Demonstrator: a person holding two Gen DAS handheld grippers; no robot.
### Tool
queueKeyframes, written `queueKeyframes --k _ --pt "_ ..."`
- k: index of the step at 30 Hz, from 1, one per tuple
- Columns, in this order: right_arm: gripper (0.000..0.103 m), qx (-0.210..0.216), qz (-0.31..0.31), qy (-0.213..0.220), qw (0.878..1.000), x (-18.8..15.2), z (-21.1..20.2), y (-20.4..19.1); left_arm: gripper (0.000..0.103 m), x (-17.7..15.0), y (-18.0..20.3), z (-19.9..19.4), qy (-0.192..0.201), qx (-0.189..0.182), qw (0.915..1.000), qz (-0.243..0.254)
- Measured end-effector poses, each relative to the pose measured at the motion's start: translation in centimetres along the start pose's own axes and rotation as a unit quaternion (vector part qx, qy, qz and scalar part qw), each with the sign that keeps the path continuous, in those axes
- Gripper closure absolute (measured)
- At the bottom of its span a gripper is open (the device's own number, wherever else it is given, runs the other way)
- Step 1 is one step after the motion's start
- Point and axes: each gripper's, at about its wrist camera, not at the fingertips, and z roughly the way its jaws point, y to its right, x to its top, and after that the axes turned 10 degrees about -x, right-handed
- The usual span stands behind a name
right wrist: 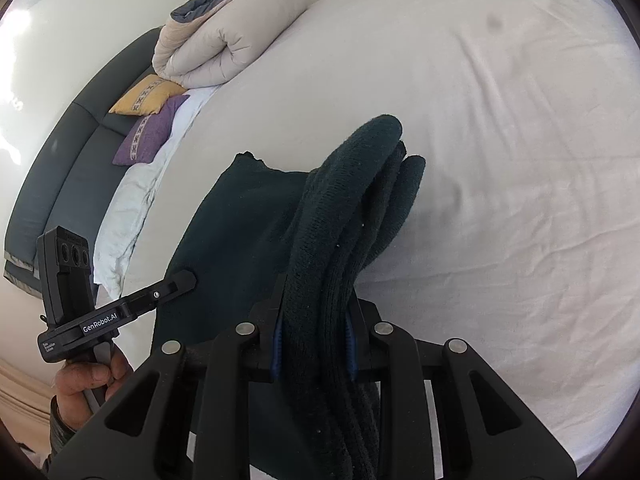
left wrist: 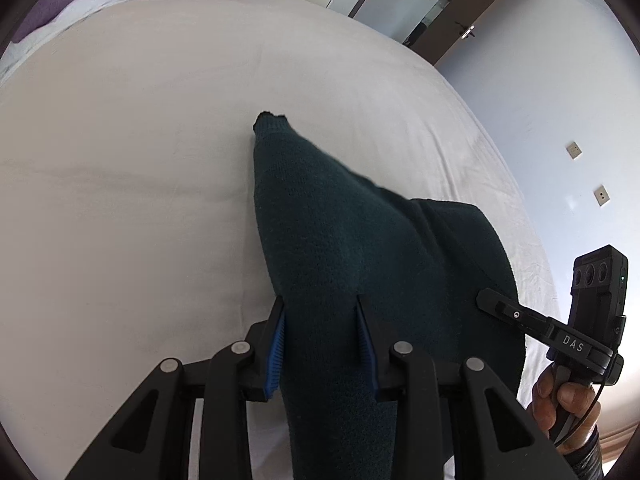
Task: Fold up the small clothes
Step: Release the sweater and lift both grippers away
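While the white bed (right wrist: 500, 160) spreads beneath, a dark green knit garment (left wrist: 340, 240) hangs stretched above it. Left gripper (left wrist: 322, 344) is clamped on one edge, right gripper (right wrist: 314, 344) on a bunched fold. Folded duvet (right wrist: 208, 48) and cushions (right wrist: 150, 116) lie at the headboard.

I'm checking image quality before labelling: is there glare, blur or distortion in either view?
Left wrist: strong fisheye curve bends the bed; the dark green garment shows a slightly soft far edge. Right wrist: blown-out glare at upper left, same barrel distortion; the garment's bunched folds stay sharp.
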Motion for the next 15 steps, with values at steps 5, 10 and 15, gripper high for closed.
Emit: queueKeyframes --k 5,10,15 --pt "0.063 0.016 0.064 -0.035 0.997 -1.2 5.1 5.0 0.053 -0.9 -1.5 1.4 0.019 -0.022 0.9995 -0.010" --pt "0.049 0.027 0.107 -0.011 0.994 -2.5 4.3 7.2 0.050 -1.8 -0.2 -1.0 0.058 0.002 0.9983 0.011" --pt "0.048 -0.024 0.104 0.036 0.994 -5.5 -0.5 8.3 0.016 -5.5 4.5 -7.3 0.164 0.058 0.9808 0.087"
